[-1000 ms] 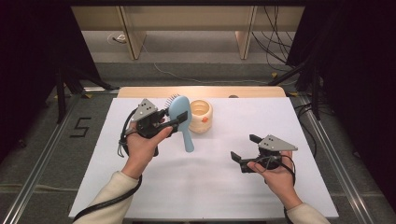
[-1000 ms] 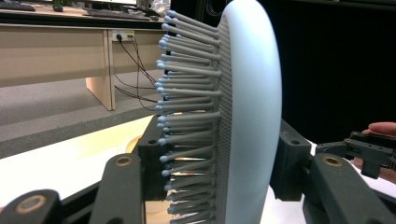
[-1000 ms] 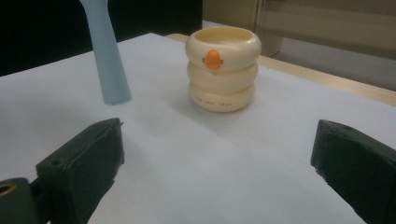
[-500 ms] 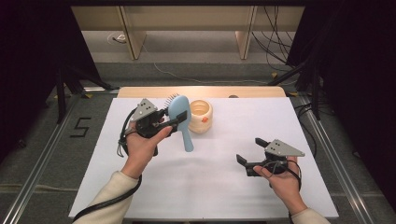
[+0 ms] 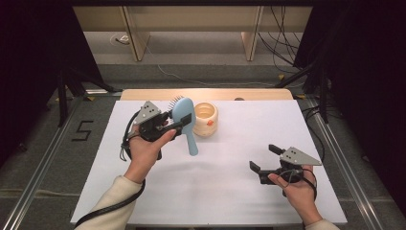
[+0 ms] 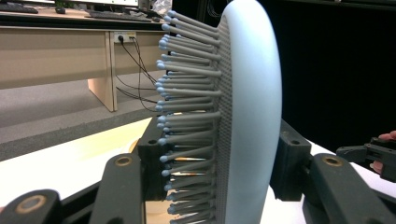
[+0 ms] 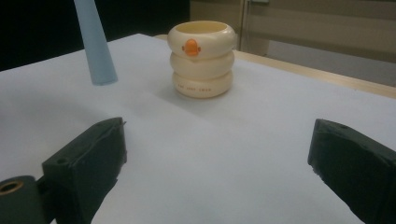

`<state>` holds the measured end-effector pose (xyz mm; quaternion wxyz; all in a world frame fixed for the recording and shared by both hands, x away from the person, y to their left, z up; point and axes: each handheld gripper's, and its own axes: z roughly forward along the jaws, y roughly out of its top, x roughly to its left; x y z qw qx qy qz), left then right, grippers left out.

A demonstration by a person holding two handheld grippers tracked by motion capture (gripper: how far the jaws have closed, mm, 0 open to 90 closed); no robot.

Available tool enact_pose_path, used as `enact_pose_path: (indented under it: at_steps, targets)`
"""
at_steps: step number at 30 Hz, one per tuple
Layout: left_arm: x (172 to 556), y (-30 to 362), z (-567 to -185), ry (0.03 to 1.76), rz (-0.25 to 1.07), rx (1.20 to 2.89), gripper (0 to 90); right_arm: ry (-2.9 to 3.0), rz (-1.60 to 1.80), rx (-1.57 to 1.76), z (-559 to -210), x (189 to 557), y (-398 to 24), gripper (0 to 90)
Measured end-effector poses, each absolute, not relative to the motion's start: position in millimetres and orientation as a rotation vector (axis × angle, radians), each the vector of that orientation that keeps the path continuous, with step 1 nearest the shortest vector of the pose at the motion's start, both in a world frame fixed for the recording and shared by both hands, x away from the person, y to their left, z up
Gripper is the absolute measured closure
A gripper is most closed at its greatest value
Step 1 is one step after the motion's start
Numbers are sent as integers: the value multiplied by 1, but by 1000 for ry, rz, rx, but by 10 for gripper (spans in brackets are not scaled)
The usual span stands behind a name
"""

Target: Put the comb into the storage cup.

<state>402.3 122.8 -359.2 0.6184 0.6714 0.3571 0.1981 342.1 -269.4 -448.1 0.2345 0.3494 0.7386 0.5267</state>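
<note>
While your left hand holds the left gripper [image 5: 184, 120] above the far left part of the white table [image 5: 220, 201], its jaws are closed on the head of a light blue hairbrush [image 5: 186, 122], and the handle of the brush hangs down toward you, clear of the table surface. From the high view you see the brush only from its smooth back, with a few bristles at its far edge. The left gripper view shows more: the grey bristles with pale blue tips [image 6: 187, 102] point to the left of that picture, one black jaw presses among them and the other jaw presses on the smooth back of the head [image 6: 254, 116]. Just beside the brush, on its right in the high view, a cream ringed cup [image 5: 205, 118] stands upright on the table. The right gripper view shows an orange mark [image 7: 190, 47] on the upper ring of the cup and small lettering on the lowest ring, too small to read. It also shows the handle tip [image 7: 99, 56] of the brush hanging left of the cup. Your right hand holds the right gripper [image 5: 264, 159] low over the near right part of the table, well apart from the cup, with its jaws wide open and nothing between them.
</note>
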Motion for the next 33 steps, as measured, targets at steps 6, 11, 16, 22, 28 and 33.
enact_pose_path:
  at_steps: [6,11,16,22,28,33]
  targets:
    - [402,123,-359,821,459,1545,493,2015,1437,954,-449,338,-275,56]
    - [403,123,-360,825,465,1551,493,2005,1440,969,-449,337,-279,57]
    - [403,123,-360,828,466,1551,493,1999,1440,979,-450,334,-283,57]
    - [403,123,-359,825,473,1553,493,1995,1443,983,-451,331,-285,57]
    - [404,123,-359,820,478,1556,493,1992,1448,989,-451,328,-288,57]
    - [404,124,-358,811,491,1559,493,1984,1450,1001,-452,326,-291,61]
